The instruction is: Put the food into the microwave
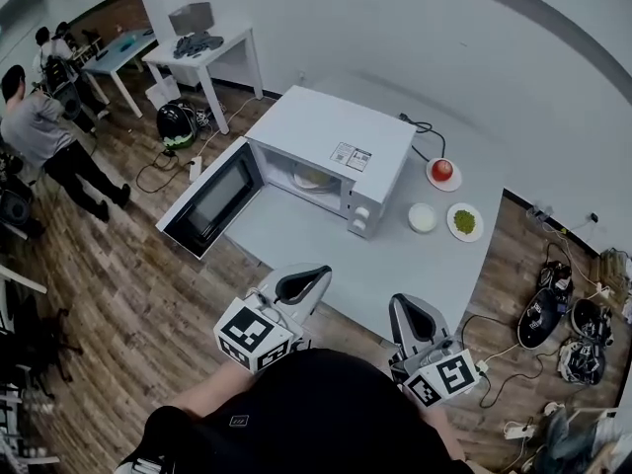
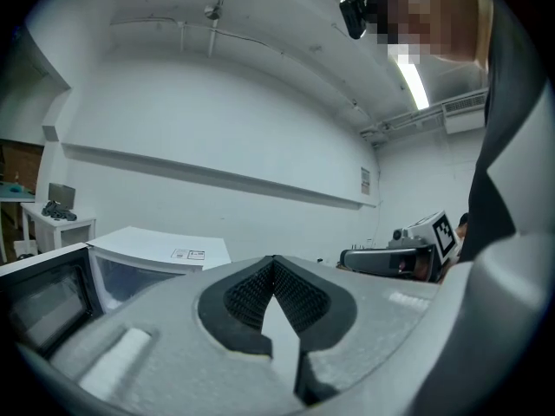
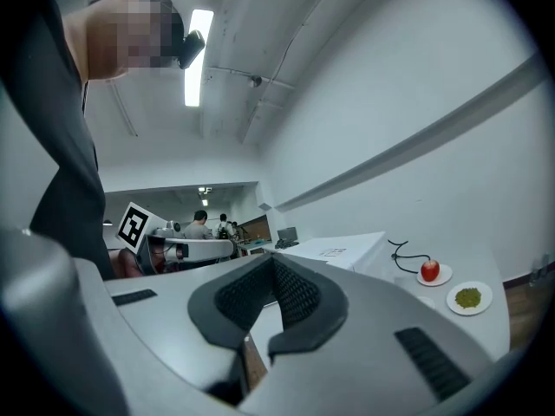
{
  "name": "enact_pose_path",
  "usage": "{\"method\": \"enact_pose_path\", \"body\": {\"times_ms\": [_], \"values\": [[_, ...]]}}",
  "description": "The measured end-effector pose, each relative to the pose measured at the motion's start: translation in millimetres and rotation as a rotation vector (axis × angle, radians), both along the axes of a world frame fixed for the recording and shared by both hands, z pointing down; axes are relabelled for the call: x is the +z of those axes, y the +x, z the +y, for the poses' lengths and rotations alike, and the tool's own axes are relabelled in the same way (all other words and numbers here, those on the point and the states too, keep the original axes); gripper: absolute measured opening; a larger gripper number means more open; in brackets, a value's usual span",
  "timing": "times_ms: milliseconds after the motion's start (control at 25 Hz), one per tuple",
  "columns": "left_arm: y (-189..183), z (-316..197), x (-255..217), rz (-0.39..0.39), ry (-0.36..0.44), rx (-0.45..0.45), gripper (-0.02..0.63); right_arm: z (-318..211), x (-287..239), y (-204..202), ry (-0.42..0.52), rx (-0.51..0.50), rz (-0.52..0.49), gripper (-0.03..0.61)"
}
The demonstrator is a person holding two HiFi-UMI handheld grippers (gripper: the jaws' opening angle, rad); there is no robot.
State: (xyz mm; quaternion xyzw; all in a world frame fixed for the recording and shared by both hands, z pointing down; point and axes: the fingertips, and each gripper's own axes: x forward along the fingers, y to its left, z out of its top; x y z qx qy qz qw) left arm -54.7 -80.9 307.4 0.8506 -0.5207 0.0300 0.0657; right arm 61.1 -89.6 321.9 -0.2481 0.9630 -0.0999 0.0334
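food: three small dishes on the white table (image 1: 296, 240), to the right of the microwave (image 1: 331, 141) in the head view. a red apple (image 1: 441, 169) sits on a small plate nearest the wall, a plain white bowl (image 1: 423, 217) is nearer the microwave's control side, and a plate of green food (image 1: 464, 221) is just beside the bowl. what the green stuff is, too small to tell.

microwave door (image 1: 212, 200) hangs wide open to the left. something pale lies in the cavity; cannot tell if it is a dish or the turntable.

left gripper (image 1: 301, 284) and right gripper (image 1: 417, 321) are both held close in to the person's body, near the table's front edge and well apart from the dishes. in each gripper's own view the ribbed pads meet at the tip with nothing between them: both closed, both empty.

handling, as judged:
- the dishes look stiff, light and smooth-rimmed, so likely slippery under the pads and breakable if dropped.
- take hold at the rim, one jaw over and one under, on the side facing the person.
- the apple is firm but round and could roll off a tilted plate.
- the green food looks loose. carry both dishes level.
- the jaws need to part before any pickup.
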Motion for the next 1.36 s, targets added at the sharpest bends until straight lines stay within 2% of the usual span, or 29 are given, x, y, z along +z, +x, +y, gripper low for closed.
{"method": "enact_pose_path", "body": {"times_ms": [200,440,1360], "values": [[-4,0,8,-0.025,-0.024,0.0,0.005,1,0,-2,0.022,0.012,0.013,0.012],[-3,0,3,-0.05,-0.002,0.032,0.005,0,3,-5,0.024,0.041,0.041,0.012],[-24,4,7,-0.007,0.0,0.048,0.005,7,9,-28,0.006,0.049,0.087,0.012]]}}
